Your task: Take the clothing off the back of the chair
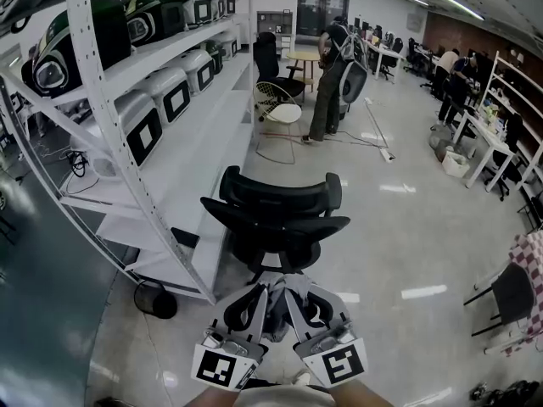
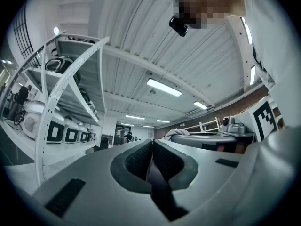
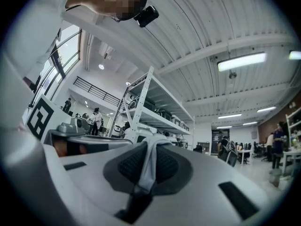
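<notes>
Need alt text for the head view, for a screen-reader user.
A black office chair stands on a glossy pale floor, directly ahead of the left claw and right claw, which are held side by side at the bottom edge with tips close together. White shelving loaded with appliances runs along the left. People work near desks in the background.

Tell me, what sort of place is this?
Likely a lab or test workshop inside an open-plan office: white metal shelving holds rows of identical appliances, a black office chair stands on the glossy floor, and people work at desks farther back.
</notes>
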Demonstrator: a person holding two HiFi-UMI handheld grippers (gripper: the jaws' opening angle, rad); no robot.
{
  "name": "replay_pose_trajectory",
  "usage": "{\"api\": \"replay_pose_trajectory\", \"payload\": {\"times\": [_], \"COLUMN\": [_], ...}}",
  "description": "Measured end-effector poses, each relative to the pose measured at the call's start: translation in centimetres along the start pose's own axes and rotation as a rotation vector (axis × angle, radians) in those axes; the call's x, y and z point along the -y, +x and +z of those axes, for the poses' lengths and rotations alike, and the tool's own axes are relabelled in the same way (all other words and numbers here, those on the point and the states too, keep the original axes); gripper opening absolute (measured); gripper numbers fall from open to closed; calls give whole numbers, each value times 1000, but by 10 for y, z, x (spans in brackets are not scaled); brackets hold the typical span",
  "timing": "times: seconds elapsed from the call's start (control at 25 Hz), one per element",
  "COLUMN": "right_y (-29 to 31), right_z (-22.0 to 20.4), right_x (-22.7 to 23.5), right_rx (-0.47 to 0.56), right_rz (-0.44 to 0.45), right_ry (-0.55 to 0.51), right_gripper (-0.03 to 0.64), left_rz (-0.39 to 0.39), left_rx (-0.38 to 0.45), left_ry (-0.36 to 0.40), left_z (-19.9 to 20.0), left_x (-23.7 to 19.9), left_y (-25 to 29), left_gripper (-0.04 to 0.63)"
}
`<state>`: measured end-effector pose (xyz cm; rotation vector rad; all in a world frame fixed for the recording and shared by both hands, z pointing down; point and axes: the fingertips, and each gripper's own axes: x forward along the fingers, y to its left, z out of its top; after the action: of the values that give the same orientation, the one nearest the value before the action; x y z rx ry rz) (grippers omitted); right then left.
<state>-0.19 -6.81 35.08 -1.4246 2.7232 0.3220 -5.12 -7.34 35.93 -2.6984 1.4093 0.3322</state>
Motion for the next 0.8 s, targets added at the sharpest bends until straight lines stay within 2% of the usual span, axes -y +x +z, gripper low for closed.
{"api": "replay_pose_trajectory", "payload": {"times": [0.8], "right_y": [7], "right_z": [-1], "right_x": [-3], "right_rx": [8], "right_rz": [41], "right_ry": [17], "right_gripper": [32], "left_rz": [31], "left_rx": [-8], "left_ry": [-7], "left_z": [-4], "left_x": [-8], "left_y": [-3], "left_gripper": [17]}}
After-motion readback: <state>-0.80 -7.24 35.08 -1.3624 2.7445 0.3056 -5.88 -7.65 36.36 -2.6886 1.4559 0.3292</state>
